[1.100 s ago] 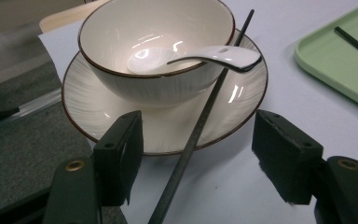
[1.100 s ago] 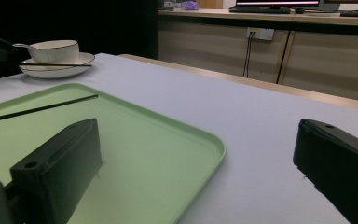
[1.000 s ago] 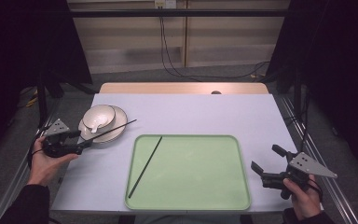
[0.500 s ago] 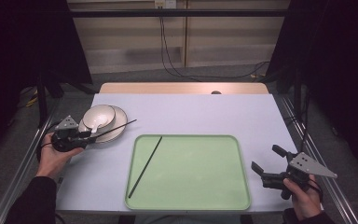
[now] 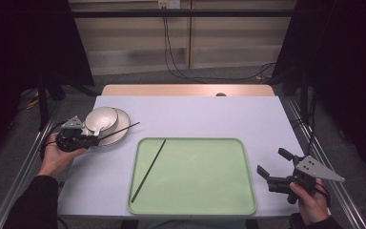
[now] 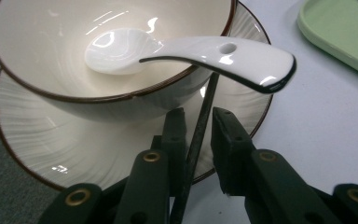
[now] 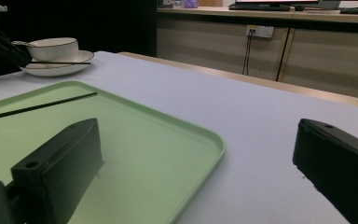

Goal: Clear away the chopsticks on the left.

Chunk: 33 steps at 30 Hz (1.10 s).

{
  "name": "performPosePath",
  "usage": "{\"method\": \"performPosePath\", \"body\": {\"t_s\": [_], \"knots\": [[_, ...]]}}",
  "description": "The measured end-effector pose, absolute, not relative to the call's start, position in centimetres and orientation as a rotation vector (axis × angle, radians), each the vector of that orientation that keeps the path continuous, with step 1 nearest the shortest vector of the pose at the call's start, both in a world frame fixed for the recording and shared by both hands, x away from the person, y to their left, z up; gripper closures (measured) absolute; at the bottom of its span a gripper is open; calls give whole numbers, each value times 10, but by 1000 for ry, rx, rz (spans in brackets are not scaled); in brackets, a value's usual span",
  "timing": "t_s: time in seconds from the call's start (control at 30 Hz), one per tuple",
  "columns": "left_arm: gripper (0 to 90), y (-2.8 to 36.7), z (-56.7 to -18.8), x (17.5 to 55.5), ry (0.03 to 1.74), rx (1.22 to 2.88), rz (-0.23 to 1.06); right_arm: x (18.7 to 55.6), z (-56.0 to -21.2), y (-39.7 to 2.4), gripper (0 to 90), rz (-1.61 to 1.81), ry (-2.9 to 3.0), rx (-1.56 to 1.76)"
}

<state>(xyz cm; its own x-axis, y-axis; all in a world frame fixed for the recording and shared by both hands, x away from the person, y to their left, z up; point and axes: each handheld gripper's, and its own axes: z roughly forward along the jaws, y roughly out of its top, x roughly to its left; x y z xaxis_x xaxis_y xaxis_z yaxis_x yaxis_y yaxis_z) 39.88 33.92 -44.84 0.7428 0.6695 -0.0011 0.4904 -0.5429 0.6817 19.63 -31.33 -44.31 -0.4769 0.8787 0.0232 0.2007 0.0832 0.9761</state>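
Observation:
A white bowl [image 5: 101, 119] with a white spoon [image 6: 242, 58] in it sits on a white plate [image 5: 119, 131] at the table's left. A black chopstick [image 5: 121, 130] lies across the plate's rim and points right. My left gripper [image 5: 95, 138] is at that chopstick's near end. In the left gripper view the chopstick [image 6: 200, 126] runs between the jaws, which have just been closing; it lies against one pad and a narrow gap shows at the other. A second chopstick [image 5: 148, 170] lies in the green tray [image 5: 248, 191]. My right gripper [image 5: 272, 161] stands open and bare beside the tray's right edge.
The table's far edge has a wooden strip [image 5: 186, 89]. Metal rails [image 5: 24, 167] run along both sides of the table. Cables [image 5: 171, 52] hang behind it. The tray [image 7: 121, 121] lies just in front of the right gripper's jaws.
My left hand has shifted right, up to the plate, and its jaws have narrowed around the chopstick's end. The right hand and both chopsticks have stayed where they were.

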Motion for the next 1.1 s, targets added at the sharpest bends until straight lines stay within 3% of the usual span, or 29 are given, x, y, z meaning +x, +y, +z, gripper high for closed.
{"method": "performPosePath", "body": {"t_s": [0.57,1.1], "knots": [[856,331,-448,405,813,2306,271,196,-444,-314,9,1423,1768,1081],[863,334,-443,397,810,2262,248,196,-443,-314,9,1426,1765,1075]]}}
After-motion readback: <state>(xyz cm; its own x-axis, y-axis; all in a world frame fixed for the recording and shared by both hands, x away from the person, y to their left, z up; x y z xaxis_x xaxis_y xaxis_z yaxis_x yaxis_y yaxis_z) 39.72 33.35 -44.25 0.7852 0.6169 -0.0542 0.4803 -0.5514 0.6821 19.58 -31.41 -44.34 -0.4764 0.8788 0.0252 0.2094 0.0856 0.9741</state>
